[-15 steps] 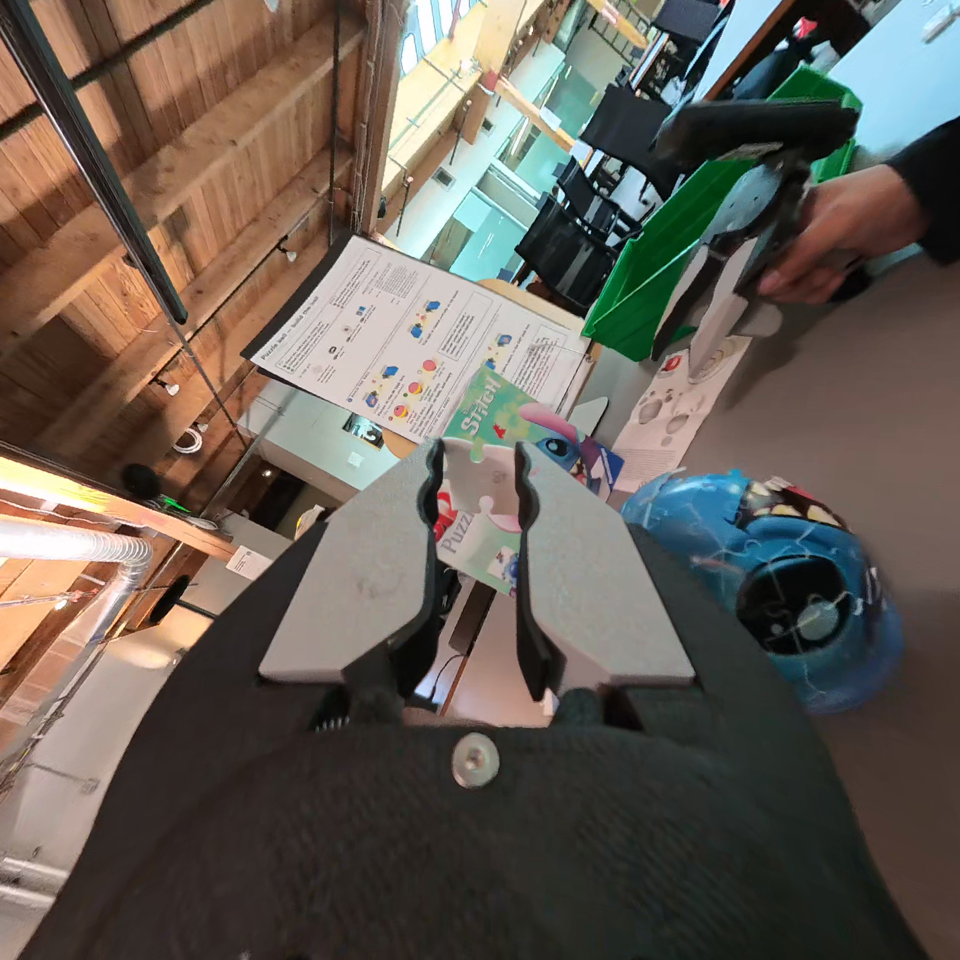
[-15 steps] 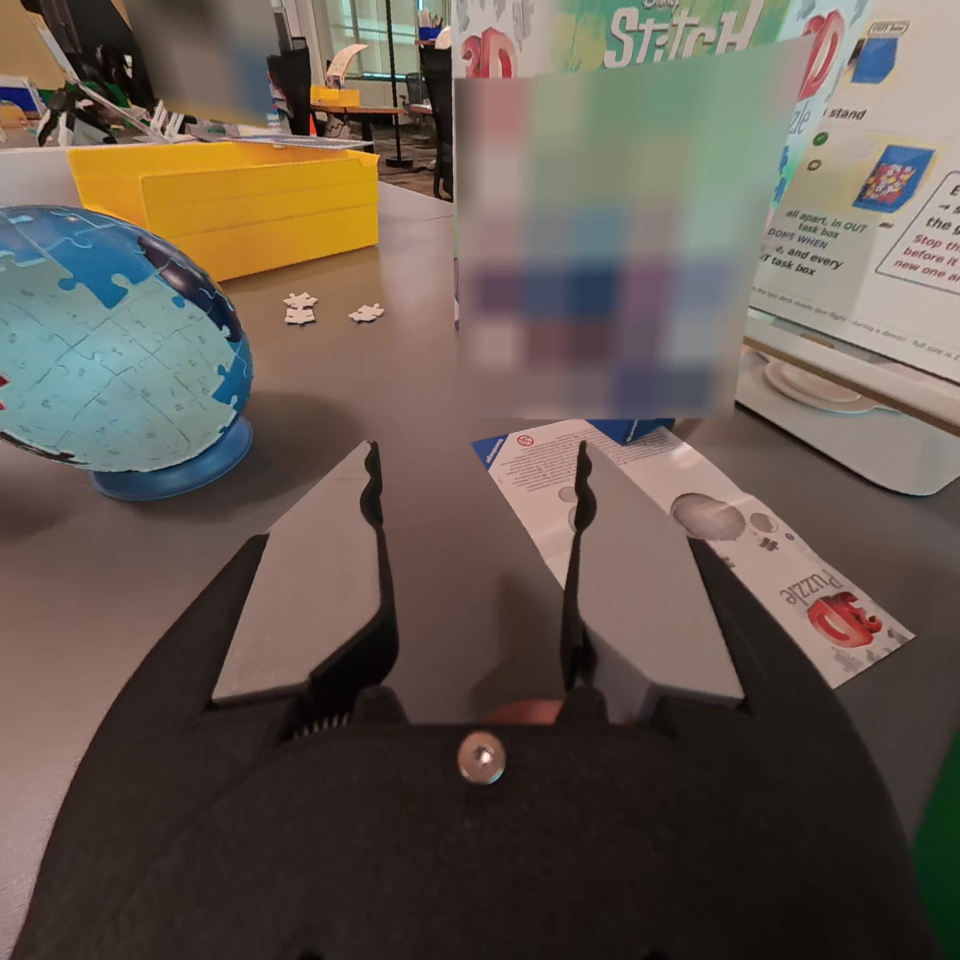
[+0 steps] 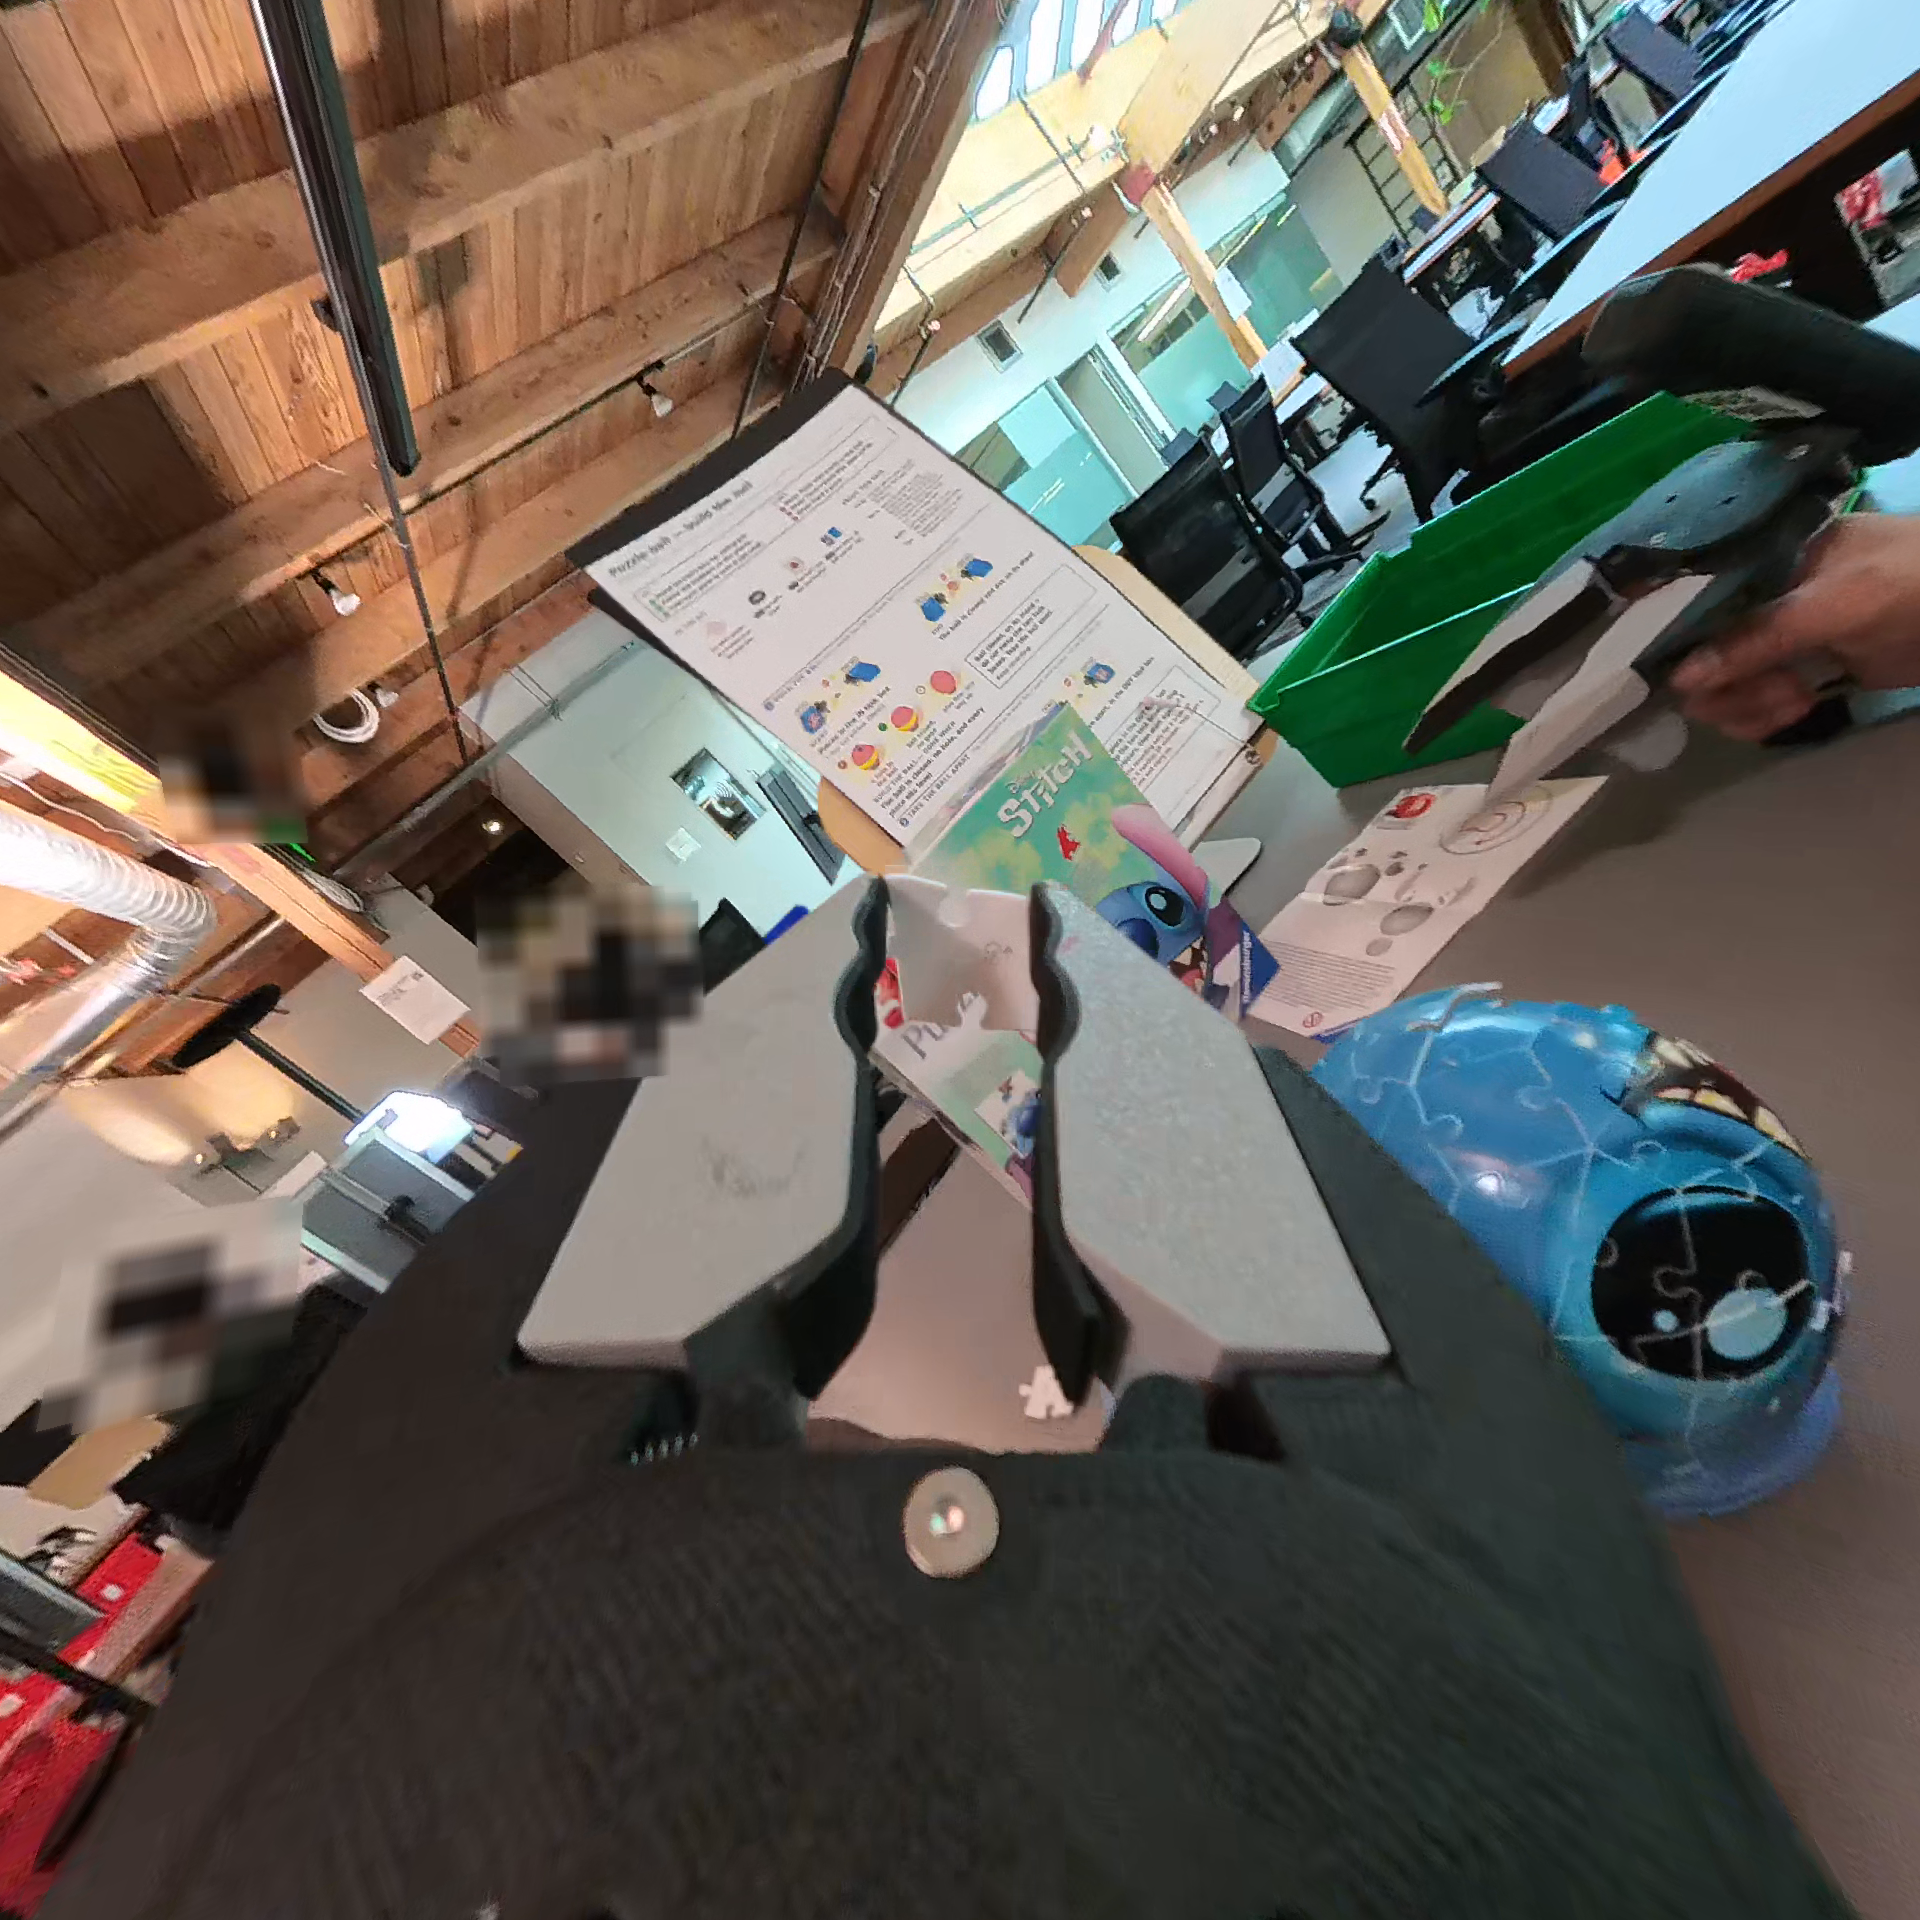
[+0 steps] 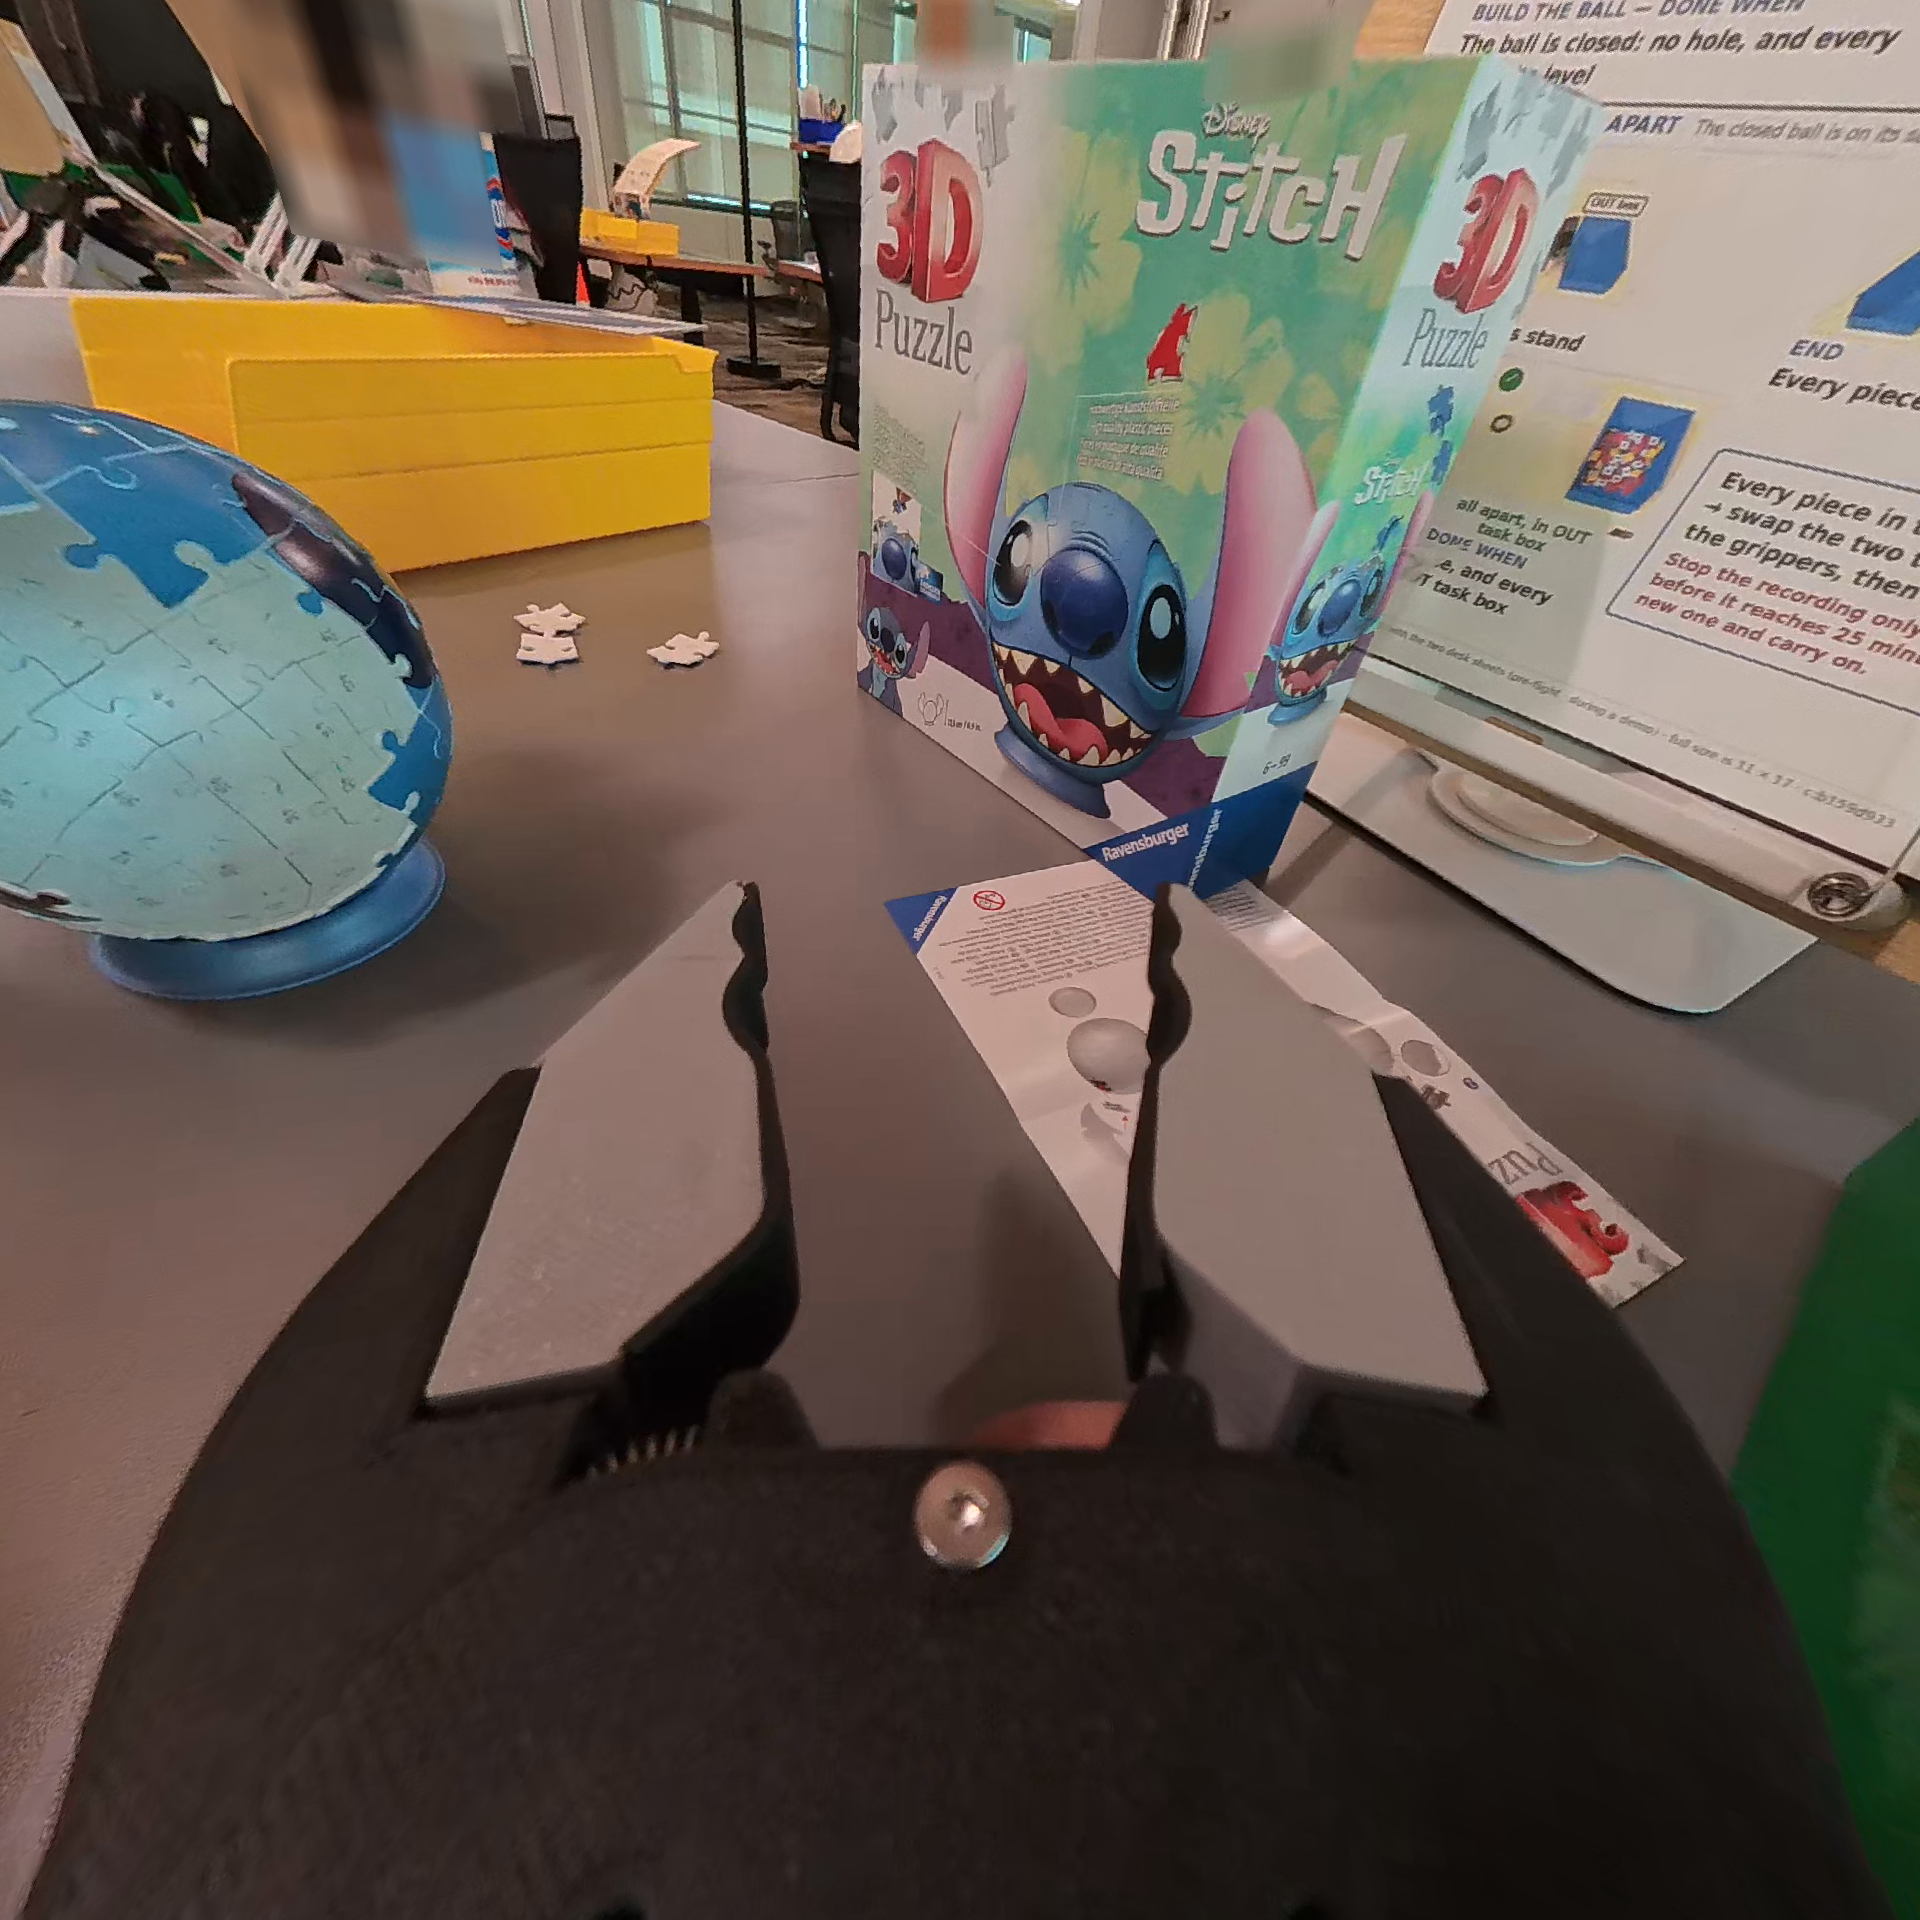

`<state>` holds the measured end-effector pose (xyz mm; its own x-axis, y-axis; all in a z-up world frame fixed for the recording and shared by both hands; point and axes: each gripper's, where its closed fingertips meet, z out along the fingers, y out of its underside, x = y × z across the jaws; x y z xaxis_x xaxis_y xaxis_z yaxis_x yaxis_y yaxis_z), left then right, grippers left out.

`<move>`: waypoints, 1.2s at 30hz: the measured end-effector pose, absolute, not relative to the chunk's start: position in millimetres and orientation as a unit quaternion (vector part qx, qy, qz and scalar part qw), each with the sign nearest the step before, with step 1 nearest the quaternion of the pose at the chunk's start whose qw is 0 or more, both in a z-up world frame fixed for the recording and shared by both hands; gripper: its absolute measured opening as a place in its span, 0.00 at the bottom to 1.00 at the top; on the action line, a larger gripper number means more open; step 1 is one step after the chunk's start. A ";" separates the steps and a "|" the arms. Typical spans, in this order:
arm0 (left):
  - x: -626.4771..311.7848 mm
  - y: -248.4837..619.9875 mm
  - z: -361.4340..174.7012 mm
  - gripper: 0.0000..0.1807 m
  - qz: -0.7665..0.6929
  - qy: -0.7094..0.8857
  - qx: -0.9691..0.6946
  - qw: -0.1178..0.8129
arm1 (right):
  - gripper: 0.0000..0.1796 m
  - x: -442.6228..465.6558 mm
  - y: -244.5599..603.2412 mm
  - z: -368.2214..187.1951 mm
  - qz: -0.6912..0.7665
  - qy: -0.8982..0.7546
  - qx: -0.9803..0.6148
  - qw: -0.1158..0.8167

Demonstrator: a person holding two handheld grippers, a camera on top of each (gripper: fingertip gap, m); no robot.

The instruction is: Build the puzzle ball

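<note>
The blue puzzle ball (image 3: 1558, 1174) sits on its blue stand (image 4: 270, 945) on the grey table, and its dark eye faces the left wrist view. It is also at the left of the right wrist view (image 4: 187, 675). My left gripper (image 3: 956, 914) is shut on a white puzzle piece (image 3: 935, 971) held in the air, left of the ball. My right gripper (image 4: 954, 914) is open and empty, low over the table right of the ball. It also shows in the left wrist view (image 3: 1538, 748), held by a hand.
Loose white pieces (image 4: 551, 634) lie behind the ball, before a yellow bin (image 4: 416, 436). The puzzle box (image 4: 1143, 468) stands ahead, with a leaflet (image 4: 1039, 966) flat in front. An instruction board (image 3: 883, 623) and a green bin (image 3: 1455, 623) are at the back. About 35 cm separates my left fingertips from my right.
My left gripper has turned a little with the piece still held. The right gripper has hardly moved and stays open.
</note>
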<state>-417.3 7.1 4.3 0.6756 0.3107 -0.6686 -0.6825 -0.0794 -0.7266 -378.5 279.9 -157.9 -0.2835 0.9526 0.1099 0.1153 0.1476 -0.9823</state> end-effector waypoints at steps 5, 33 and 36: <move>-411.9 12.3 -8.4 0.14 0.328 0.162 -0.652 0.664 | 0.40 -376.5 274.0 -158.3 0.499 -0.630 -0.420 0.423; -350.5 63.0 -35.6 0.14 0.378 0.311 -0.591 0.642 | 0.30 -340.9 84.3 -34.8 0.619 -0.628 -0.327 0.339; -350.7 67.4 -42.4 0.14 0.404 0.320 -0.598 0.614 | 0.27 -345.7 75.8 -35.2 0.620 -0.631 -0.340 0.320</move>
<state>-350.7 67.4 -42.4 0.4687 0.1132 -0.8761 -0.8788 -0.0407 -0.4755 -345.7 75.8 -35.2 -0.5649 0.8249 -0.0187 0.0320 -0.0008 -0.9995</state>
